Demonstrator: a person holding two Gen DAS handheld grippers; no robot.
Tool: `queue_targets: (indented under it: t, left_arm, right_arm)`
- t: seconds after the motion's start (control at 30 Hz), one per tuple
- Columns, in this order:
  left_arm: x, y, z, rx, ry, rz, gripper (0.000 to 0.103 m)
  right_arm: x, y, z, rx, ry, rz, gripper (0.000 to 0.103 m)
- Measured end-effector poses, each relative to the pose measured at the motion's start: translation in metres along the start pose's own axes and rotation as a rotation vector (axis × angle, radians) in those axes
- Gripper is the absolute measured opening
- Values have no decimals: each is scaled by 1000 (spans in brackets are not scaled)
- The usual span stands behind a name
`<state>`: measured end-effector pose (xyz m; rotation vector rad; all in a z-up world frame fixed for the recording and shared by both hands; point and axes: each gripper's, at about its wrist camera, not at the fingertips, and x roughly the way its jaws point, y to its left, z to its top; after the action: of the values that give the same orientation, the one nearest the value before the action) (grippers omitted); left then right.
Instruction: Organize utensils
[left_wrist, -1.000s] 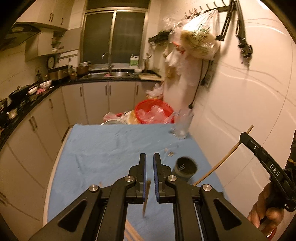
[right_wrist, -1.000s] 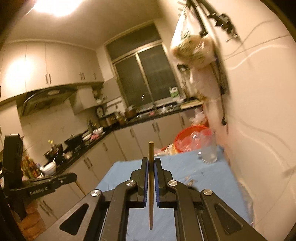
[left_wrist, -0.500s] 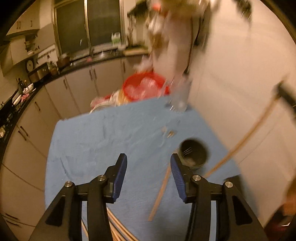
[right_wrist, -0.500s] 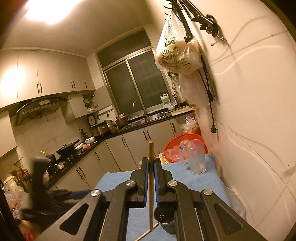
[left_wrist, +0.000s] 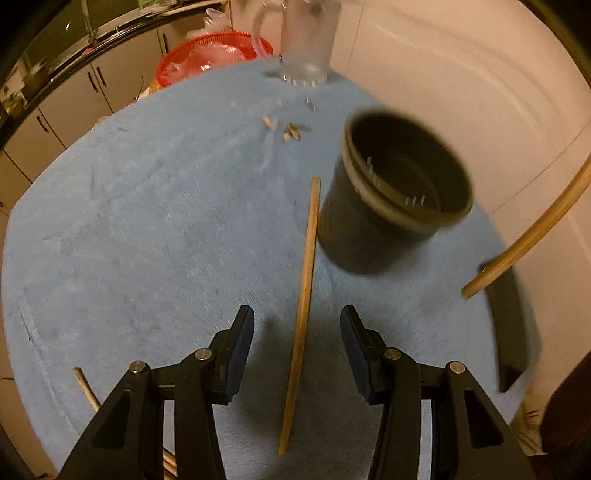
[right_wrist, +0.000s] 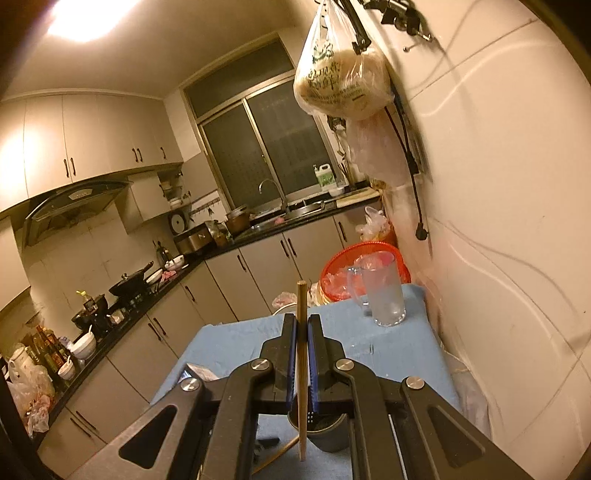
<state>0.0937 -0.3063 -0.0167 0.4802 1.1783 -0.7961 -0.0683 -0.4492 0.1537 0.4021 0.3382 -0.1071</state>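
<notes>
Lying flat on the blue-clothed tabletop (left_wrist: 147, 221), one chopstick (left_wrist: 301, 314) points toward 12 o'clock, its far tip just beside the dark holder cup (left_wrist: 399, 192) at 1 o'clock. It looks light, stiff and smooth, likely to roll or pivot, so a pinch near mid-length should hold best. The left tool (left_wrist: 297, 350) hovers spread wide, straddling that stick, touching nothing. The right tool (right_wrist: 302, 354) is clamped on a second chopstick (right_wrist: 301, 306), held upright above the cup.
</notes>
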Motion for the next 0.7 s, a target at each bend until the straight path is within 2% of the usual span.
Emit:
queue_targets:
  t: [0.07,0.13,0.2,0.27,0.3,0.37,0.43,0.57,0.7]
  left_arm:
    - [12,-5,-4,6,25,30,45]
    - [26,-6,-8,-10,55,95,33]
    - [25,-2,-8,-45,42,119,29]
    - [22,10,-9,-115,37,230,23]
    - [21,18,-9,-160,38,254,23]
    - [18,38,-12,-258,65,227,22]
    - [11,50,-13,-293,55,210,22]
    - [-1,56,3,-289,17,173,23]
    - [3,45,32,-225,4,163,27]
  right_arm:
    - [1,1,-2,1,2,7,6]
    - [1,0,-3,7,0,11,6]
    - [1,-1,-3,9,0,16,6]
    - [0,-1,-3,10,-1,17,6]
    - [0,-1,-3,9,-1,19,6]
    - [0,-1,-3,10,-2,24,6]
    - [0,-1,-2,4,-2,25,6]
    - [4,-3,-1,13,1,31,6]
    - [5,-4,3,25,-11,31,6]
